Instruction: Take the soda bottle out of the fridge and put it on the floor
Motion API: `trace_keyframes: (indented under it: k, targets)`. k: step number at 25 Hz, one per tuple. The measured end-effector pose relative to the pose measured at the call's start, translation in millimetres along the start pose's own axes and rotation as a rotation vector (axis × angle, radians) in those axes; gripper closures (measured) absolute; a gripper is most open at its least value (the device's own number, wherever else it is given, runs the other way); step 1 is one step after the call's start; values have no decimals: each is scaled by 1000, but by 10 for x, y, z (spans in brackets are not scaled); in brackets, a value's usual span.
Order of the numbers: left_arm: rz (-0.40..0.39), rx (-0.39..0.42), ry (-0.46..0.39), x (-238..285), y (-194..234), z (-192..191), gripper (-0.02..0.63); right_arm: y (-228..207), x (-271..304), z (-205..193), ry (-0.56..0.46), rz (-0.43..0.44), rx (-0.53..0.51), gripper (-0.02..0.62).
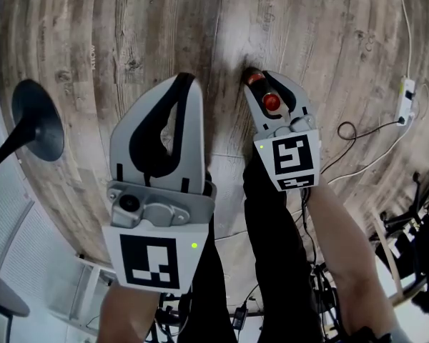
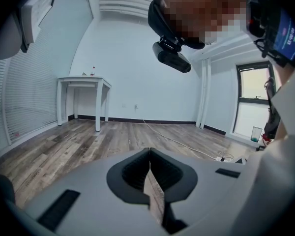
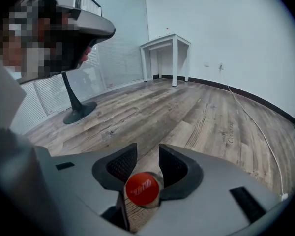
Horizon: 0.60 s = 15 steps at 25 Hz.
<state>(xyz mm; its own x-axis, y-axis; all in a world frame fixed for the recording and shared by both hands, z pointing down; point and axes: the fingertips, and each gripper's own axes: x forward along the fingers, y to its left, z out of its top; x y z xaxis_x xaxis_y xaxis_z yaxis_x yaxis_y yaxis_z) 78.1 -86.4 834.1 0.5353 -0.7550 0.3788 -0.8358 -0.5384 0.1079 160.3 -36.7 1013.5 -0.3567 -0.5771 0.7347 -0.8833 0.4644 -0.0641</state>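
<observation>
A soda bottle [image 1: 271, 103] with a red cap [image 3: 142, 189] stands upright on the wood floor [image 1: 129, 34]; I see it from above. My right gripper [image 1: 269, 78] points steeply down around its neck, and the cap sits in the hollow between the jaws. The dark pads [image 3: 174, 166] stand apart and do not seem to press on the bottle, so the right gripper [image 3: 147, 152] is open around it. My left gripper [image 1: 189, 78] hangs to the left, away from the bottle. It is shut with nothing in it, and the tips of the left gripper [image 2: 150, 151] meet.
A black round pedestal base [image 1: 37, 120] stands on the floor at the left. At the right lie a white power strip [image 1: 407, 97] and its cables [image 1: 357, 159]. A white table [image 2: 83, 82] stands by the far wall. The person's dark trouser legs [image 1: 272, 249] are below the grippers.
</observation>
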Motion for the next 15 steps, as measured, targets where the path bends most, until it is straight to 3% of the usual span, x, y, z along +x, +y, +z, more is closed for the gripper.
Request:
trace_keyframes:
  k: [7, 15]
  targets:
    - [16, -8, -26, -30, 11, 252, 589, -118, -272, 483, -79, -53, -11, 456]
    - [41, 5, -115, -38, 68, 1092, 589, -309, -859, 1746, -333, -107, -5, 482]
